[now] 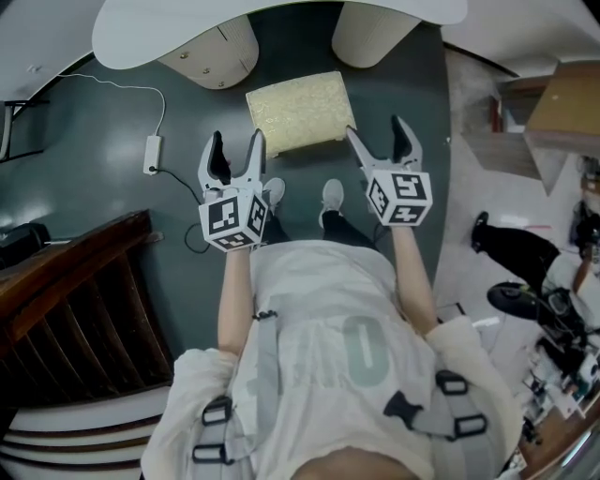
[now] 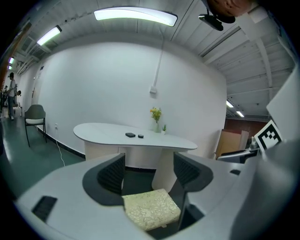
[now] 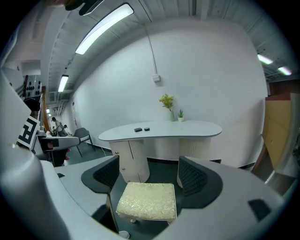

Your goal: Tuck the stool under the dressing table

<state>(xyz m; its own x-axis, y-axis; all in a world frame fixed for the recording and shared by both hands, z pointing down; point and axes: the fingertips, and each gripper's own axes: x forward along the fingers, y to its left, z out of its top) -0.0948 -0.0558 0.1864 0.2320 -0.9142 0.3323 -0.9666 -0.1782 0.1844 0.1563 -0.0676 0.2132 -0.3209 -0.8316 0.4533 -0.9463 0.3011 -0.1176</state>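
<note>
The left gripper (image 1: pixel 235 150) and right gripper (image 1: pixel 377 141), fingers wide open and empty, hang near the cream cushioned square stool (image 1: pixel 300 112): clamp its sides evenly, push straight under the white curved counter (image 1: pixel 281 28).

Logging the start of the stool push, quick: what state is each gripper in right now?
Left gripper: open, holding nothing.
Right gripper: open, holding nothing; stool lies ahead, untouched.

Vase of yellow flowers (image 2: pixel 156 119) by white wall (image 2: pixel 93 84), small plant (image 2: pixel 164 128) just beside. Grey chair (image 2: pixel 35 116) along wall. White adapter (image 1: pixel 151 155) with cable (image 1: pixel 112 82) on dark floor (image 1: pixel 94 187). Wooden railing (image 1: pixel 75 300) nearby.
</note>
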